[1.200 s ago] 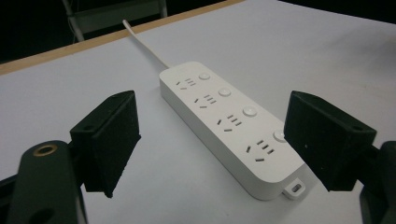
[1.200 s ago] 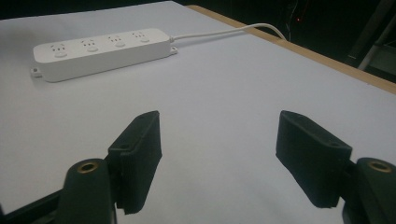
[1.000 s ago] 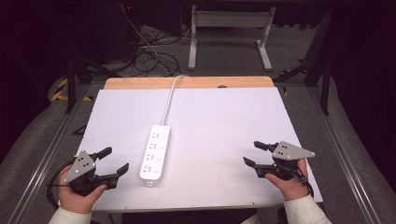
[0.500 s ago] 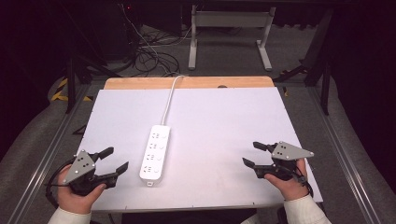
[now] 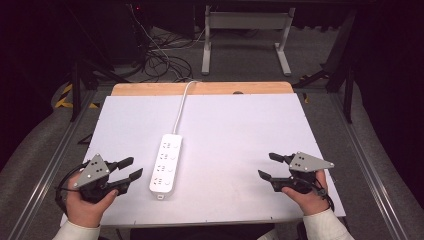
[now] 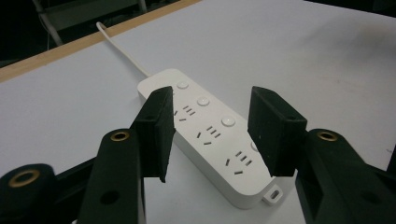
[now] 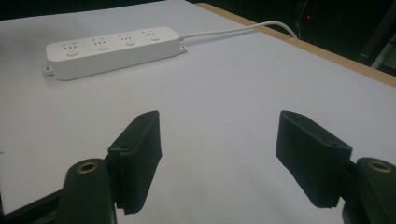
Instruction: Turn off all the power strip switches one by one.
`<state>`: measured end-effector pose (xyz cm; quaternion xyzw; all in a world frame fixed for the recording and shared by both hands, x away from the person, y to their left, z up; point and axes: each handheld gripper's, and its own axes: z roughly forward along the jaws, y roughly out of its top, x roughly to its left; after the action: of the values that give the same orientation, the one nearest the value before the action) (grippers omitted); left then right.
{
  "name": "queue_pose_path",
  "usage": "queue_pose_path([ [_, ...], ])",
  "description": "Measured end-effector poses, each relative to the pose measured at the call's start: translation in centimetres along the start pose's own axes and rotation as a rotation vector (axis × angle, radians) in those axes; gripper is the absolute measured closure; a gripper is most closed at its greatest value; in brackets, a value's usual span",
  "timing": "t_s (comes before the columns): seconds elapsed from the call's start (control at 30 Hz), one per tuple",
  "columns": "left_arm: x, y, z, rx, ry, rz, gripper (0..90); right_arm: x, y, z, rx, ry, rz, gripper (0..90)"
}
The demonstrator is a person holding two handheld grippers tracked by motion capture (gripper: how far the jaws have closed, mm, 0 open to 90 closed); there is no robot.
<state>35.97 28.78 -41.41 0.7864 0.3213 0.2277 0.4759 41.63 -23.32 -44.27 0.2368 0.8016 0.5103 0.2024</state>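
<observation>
High view: a white power strip (image 5: 166,164) lies flat on the white desk (image 5: 240,130), a little left of the middle, its long side running away from the person. Its white cable (image 5: 181,106) leaves the far end and runs over the wooden far edge of the desk. The left tool (image 5: 129,169), held in the person's left hand (image 5: 85,206) near the front left corner, points at the near half of the strip; its tips are just beside the strip's left side and do not touch it. Its jaws have just been closing and now stand about half apart, with nothing between them. In the left gripper view the strip (image 6: 210,133) shows through the gap between the two black jaws, farther off on the desk, with its four sockets and round buttons facing up. The right tool (image 5: 269,165), in the right hand (image 5: 311,197) near the front right corner, is well apart from the strip and rests low over bare desk. Its jaws stand wide and hold nothing; in the right gripper view the strip (image 7: 112,49) lies well beyond them.
</observation>
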Motion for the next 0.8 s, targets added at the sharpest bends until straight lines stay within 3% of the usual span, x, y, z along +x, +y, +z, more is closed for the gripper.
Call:
queue_pose_path([
  [0.4,-0.9,2.2,2.7,0.023,-0.052,0.038,51.4,0.0,-0.1,0.1,0.002,0.010,0.001,31.4],
  [0.8,-1.5,3.2,4.8,0.050,-0.088,0.039,49.1,0.0,-0.2,0.2,-0.002,0.025,0.008,31.3],
])
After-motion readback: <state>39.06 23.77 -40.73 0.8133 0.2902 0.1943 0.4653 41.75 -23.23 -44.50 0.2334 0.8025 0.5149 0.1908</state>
